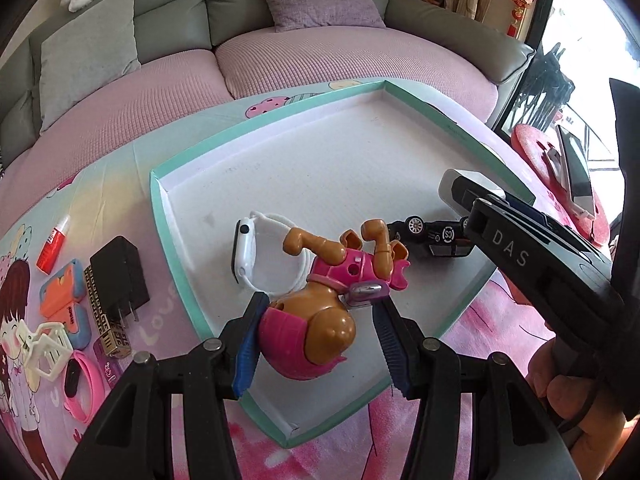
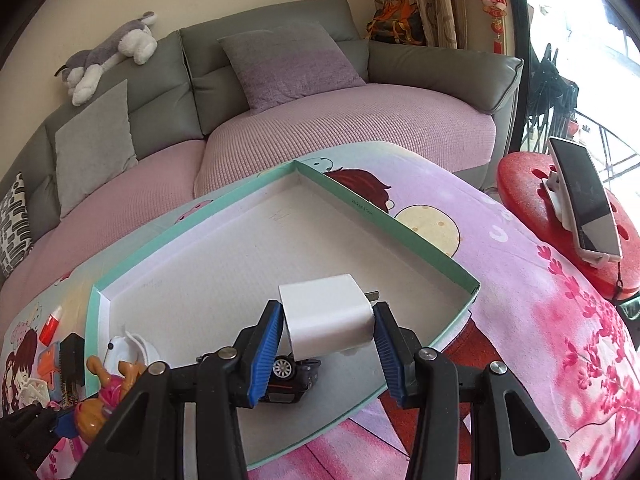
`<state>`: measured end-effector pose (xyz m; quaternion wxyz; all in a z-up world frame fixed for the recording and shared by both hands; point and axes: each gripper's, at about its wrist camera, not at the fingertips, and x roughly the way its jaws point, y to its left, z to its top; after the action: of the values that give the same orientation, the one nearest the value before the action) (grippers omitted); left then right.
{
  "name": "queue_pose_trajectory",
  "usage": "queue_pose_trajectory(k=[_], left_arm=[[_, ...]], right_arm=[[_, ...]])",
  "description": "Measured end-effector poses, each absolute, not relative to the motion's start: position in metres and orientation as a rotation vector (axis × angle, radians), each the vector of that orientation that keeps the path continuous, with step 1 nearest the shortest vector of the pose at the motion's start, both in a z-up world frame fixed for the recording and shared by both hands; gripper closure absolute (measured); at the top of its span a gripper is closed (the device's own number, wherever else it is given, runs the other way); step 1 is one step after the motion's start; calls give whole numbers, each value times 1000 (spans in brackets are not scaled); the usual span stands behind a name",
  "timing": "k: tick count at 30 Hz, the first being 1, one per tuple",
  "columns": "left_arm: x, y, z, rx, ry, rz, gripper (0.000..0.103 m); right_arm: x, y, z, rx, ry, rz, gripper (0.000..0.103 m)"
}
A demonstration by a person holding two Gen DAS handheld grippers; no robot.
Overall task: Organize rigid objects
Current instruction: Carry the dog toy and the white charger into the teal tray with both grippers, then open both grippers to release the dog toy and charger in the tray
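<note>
A shallow teal-rimmed box tray [image 1: 340,160] with a white floor lies on a pink patterned cloth. My left gripper [image 1: 316,332] is shut on the head of a pink and brown toy dog [image 1: 320,320], low over the tray's near corner. Inside the tray lie a white smartwatch [image 1: 256,252] and a black toy car [image 1: 432,236]. My right gripper [image 2: 328,320] is shut on a white charger plug [image 2: 328,312], held above the toy car [image 2: 288,376] at the tray's [image 2: 384,226] near edge. From the left wrist view the charger [image 1: 472,184] shows at the right gripper's tips.
Left of the tray on the cloth lie a black adapter [image 1: 120,276], a red bottle [image 1: 54,250], an orange and blue case [image 1: 64,288], a white clip [image 1: 44,344] and a pink band [image 1: 80,384]. A red stool [image 2: 540,200] with a phone stands right. A sofa runs behind.
</note>
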<state>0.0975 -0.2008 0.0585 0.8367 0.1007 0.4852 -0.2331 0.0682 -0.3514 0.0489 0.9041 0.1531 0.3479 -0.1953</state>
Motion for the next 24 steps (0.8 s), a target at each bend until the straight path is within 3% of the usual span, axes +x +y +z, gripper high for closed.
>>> queue_pose_trajectory(k=[18, 24], left_arm=[[108, -207, 32, 204, 1095, -487, 48], [103, -199, 48, 200, 1061, -488, 40]], right_arm=[[75, -338, 47, 258, 724, -393, 54], [75, -332, 54, 242, 707, -384, 48]])
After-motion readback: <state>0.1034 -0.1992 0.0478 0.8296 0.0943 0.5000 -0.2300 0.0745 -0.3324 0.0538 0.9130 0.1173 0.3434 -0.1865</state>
